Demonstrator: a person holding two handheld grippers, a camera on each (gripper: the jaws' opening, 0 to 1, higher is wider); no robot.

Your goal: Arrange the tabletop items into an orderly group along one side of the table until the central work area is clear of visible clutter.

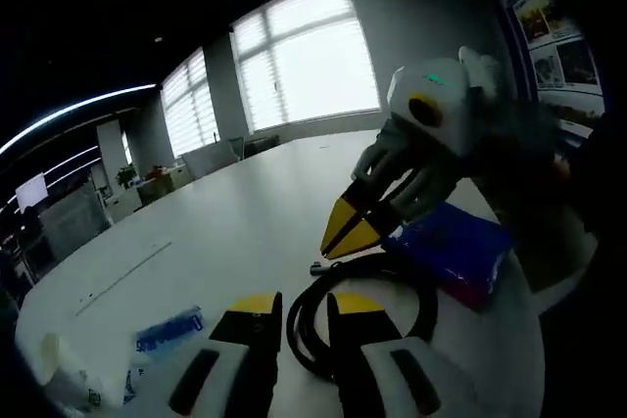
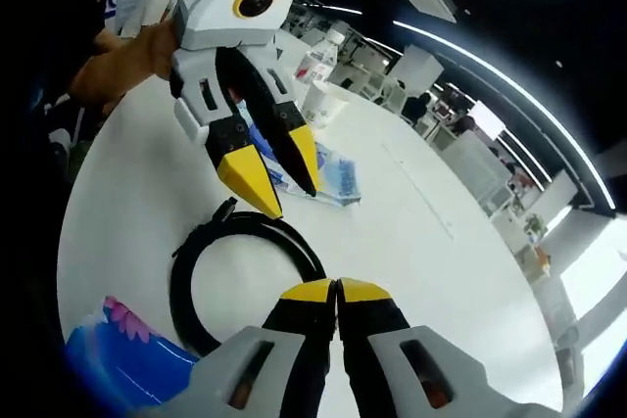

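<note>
A black cable coil (image 1: 368, 271) (image 2: 182, 293) lies on the white table (image 1: 245, 203) (image 2: 441, 271). My left gripper (image 1: 306, 308) (image 2: 279, 178) is open by a narrow gap, with its yellow tips just above the coil's edge and nothing between them. My right gripper (image 2: 337, 291) (image 1: 345, 232) is shut with its tips pressed together and empty, close over the coil's other side. A blue tissue pack (image 1: 456, 252) (image 2: 118, 349) lies beside the coil.
A flat blue-and-white packet (image 1: 168, 330) (image 2: 328, 178) lies past the coil. A white paper cup (image 2: 323, 103) and a plastic bottle (image 2: 318, 61) stand beyond it. A person's hand (image 2: 127, 61) holds the left gripper. Chairs and windows line the room's far side.
</note>
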